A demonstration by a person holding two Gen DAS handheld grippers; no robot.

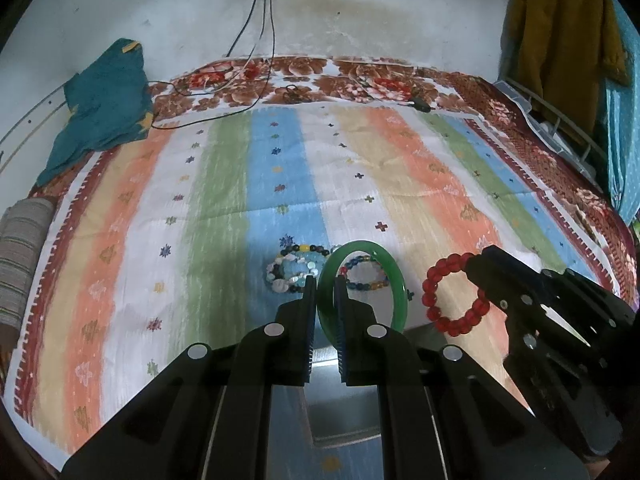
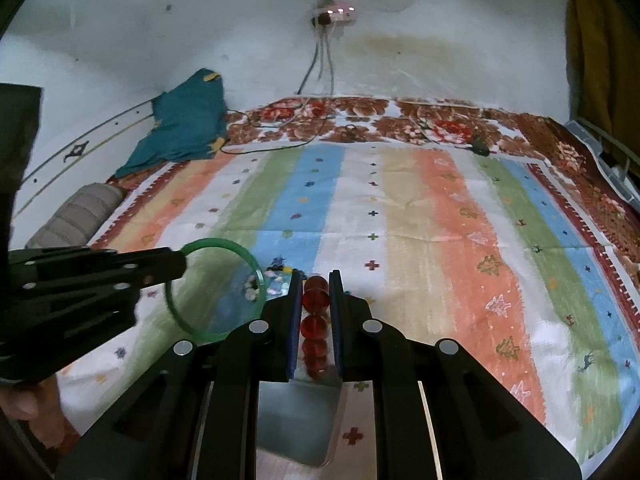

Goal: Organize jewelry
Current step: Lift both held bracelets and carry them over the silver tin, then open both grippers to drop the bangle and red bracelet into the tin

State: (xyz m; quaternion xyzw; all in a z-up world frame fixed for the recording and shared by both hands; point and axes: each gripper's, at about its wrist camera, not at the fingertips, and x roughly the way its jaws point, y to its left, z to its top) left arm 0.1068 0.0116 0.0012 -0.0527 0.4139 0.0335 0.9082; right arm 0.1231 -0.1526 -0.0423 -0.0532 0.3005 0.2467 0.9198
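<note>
Left gripper clamps the green bangle upright; at its three o'clock, right gripper grips the red bead bracelet, both clear of the striped bedspread.

Teal cloth and cables beyond striped bedspread.

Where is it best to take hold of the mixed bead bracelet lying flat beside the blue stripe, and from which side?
Probably grip the bead strand of the mixed bead bracelet at its left edge, coming from above: it lies flat on the striped cloth, and that edge is away from the smaller bracelet.
</note>
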